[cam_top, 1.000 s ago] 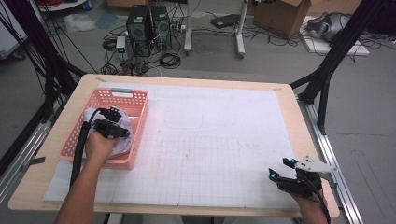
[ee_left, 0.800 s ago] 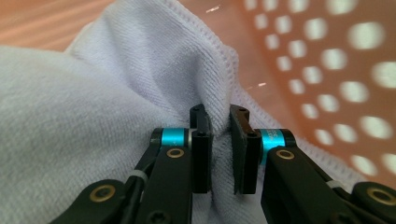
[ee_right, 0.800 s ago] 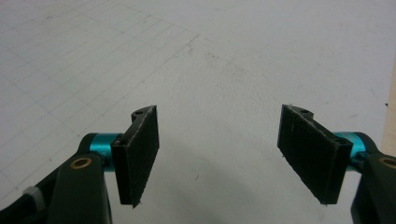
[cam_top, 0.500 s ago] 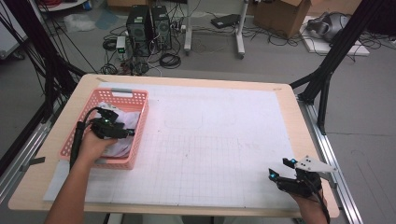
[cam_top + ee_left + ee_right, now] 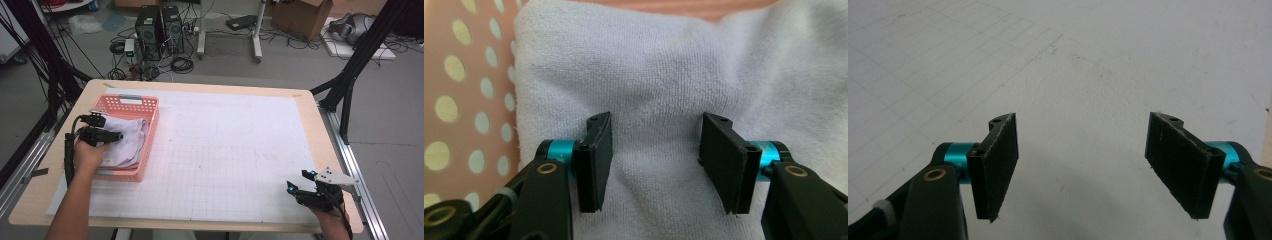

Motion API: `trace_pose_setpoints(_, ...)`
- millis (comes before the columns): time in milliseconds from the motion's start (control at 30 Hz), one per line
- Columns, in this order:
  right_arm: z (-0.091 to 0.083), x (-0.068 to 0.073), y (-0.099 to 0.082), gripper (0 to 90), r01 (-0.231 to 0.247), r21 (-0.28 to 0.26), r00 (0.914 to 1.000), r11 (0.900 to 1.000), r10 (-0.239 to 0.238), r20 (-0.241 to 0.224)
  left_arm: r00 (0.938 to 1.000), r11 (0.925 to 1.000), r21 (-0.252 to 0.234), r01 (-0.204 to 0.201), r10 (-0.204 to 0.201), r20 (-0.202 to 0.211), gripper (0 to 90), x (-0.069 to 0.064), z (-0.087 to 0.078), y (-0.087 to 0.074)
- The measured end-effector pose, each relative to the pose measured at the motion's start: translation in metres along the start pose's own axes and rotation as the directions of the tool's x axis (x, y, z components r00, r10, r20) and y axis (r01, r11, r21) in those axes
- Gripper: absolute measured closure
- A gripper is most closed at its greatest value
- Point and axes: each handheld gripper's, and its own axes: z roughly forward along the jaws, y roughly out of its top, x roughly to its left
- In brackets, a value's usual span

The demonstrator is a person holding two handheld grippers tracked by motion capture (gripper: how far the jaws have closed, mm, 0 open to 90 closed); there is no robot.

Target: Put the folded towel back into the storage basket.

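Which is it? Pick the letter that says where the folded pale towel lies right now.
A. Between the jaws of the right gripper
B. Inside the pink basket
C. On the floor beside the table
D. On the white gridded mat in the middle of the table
B: the towel lies inside the pink basket, with the left gripper poised open above it.
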Motion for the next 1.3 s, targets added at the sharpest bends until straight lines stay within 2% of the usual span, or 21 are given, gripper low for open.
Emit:
trace_pose_setpoints(167,0.001,-0.001,-0.001,28.4,-0.003,0.003,1.0,1.0,0.003,-0.002,0.9995,1.0,-0.008,0.003,-0.003,-0.031,45.0,0.0,0.0,0.001)
trace_pose_setpoints(233,0.001,0.0,0.0,28.5,-0.005,0.003,1.0,1.0,0.005,-0.002,0.9997,0.9964,-0.081,0.023,-0.024,-0.003,44.0,0.002,-0.008,0.001)
trace_pose_setpoints(267,0.0,0.0,0.0,28.5,-0.004,0.001,1.0,1.0,0.004,-0.003,0.999,0.99,-0.137,0.033,-0.029,0.033,42.9,0.003,-0.014,0.001)
trace_pose_setpoints(333,0.0,0.0,0.0,28.5,-0.004,-0.004,1.0,1.0,0.004,-0.004,0.9937,0.9665,-0.244,0.081,-0.059,0.096,42.4,0.005,-0.027,0.001)
trace_pose_setpoints(433,0.0,0.0,0.001,28.5,-0.004,-0.008,1.0,1.0,0.004,-0.007,0.9807,0.916,-0.38,0.129,-0.062,0.185,38.3,0.007,-0.047,-0.002)
trace_pose_setpoints(467,0.0,0.001,0.001,28.5,-0.003,-0.012,1.0,0.9999,0.003,-0.009,0.9807,0.916,-0.38,0.129,-0.062,0.185,36.9,0.007,-0.047,-0.002)
trace_pose_setpoints(500,-0.001,0.001,0.001,28.5,-0.006,-0.013,0.9999,0.9999,0.005,-0.01,0.9774,0.8794,-0.459,0.127,-0.032,0.209,35.1,0.005,-0.057,-0.006)
trace_pose_setpoints(533,-0.001,0.001,0.002,28.4,-0.004,-0.021,0.9999,0.9998,0.004,-0.012,0.9774,0.8794,-0.459,0.127,-0.032,0.209,32.6,0.005,-0.057,-0.006)
trace_pose_setpoints(567,-0.001,0.001,0.002,28.4,-0.008,-0.025,0.9999,0.9996,0.008,-0.015,0.9753,0.8675,-0.479,0.135,-0.031,0.219,28.4,0.003,-0.062,-0.007)
trace_pose_setpoints(600,-0.001,0.001,0.002,28.4,-0.008,-0.025,0.9999,0.9996,0.008,-0.015,0.9744,0.8621,-0.491,0.124,-0.013,0.224,28.4,0.002,-0.065,-0.01)
trace_pose_setpoints(633,-0.001,0.001,0.002,28.4,-0.014,-0.034,0.9997,0.9993,0.013,-0.019,0.9734,0.8543,-0.505,0.122,-0.003,0.229,20.8,-0.001,-0.067,-0.013)
trace_pose_setpoints(700,-0.001,0.002,0.002,28.4,-0.015,-0.038,0.9997,0.9992,0.014,-0.018,0.9684,0.8421,-0.53,0.1,0.039,0.246,21.2,-0.004,-0.072,-0.019)
trace_pose_setpoints(733,-0.001,0.002,0.002,28.4,-0.015,-0.039,0.9997,0.9991,0.014,-0.019,0.9648,0.8193,-0.564,0.101,0.058,0.257,21.0,-0.008,-0.076,-0.025)
trace_pose_setpoints(767,-0.001,0.002,0.002,28.4,-0.015,-0.039,0.9997,0.9991,0.014,-0.019,0.9648,0.8193,-0.564,0.101,0.058,0.257,21.1,-0.008,-0.076,-0.025)
trace_pose_setpoints(800,-0.001,0.002,0.003,28.4,-0.017,-0.04,0.9997,0.9991,0.016,-0.021,0.9621,0.8108,-0.577,0.098,0.071,0.263,21.8,-0.01,-0.079,-0.028)
trace_pose_setpoints(867,-0.001,0.002,0.003,28.4,-0.011,-0.043,0.9997,0.999,0.011,-0.02,0.9606,0.7902,-0.606,0.088,0.094,0.262,22.8,-0.015,-0.085,-0.035)
trace_pose_setpoints(933,-0.002,0.002,0.003,28.4,-0.007,-0.049,0.9998,0.9988,0.006,-0.019,0.9537,0.7655,-0.637,0.093,0.115,0.278,23.4,-0.02,-0.091,-0.041)
trace_pose_setpoints(1000,-0.002,0.004,0.003,28.3,-0.017,-0.049,0.9996,0.9987,0.016,-0.023,0.9502,0.75,-0.655,0.09,0.132,0.282,23.7,-0.025,-0.097,-0.046)
trace_pose_setpoints(1033,-0.002,0.004,0.003,28.3,-0.01,-0.053,0.9997,0.9985,0.009,-0.023,0.945,0.7419,-0.663,0.098,0.14,0.296,23.6,-0.027,-0.1,-0.049)
trace_pose_setpoints(1200,-0.004,0.005,0.003,28.2,-0.004,-0.064,0.9997,0.998,0.003,-0.023,0.9284,0.714,-0.691,0.112,0.173,0.329,23.7,-0.032,-0.114,-0.068)
trace_pose_setpoints(1300,-0.006,0.004,0.003,27.5,-0.02,-0.078,0.9995,0.9968,0.017,-0.027,0.918,0.7135,-0.692,0.108,0.196,0.345,23.8,-0.035,-0.119,-0.08)
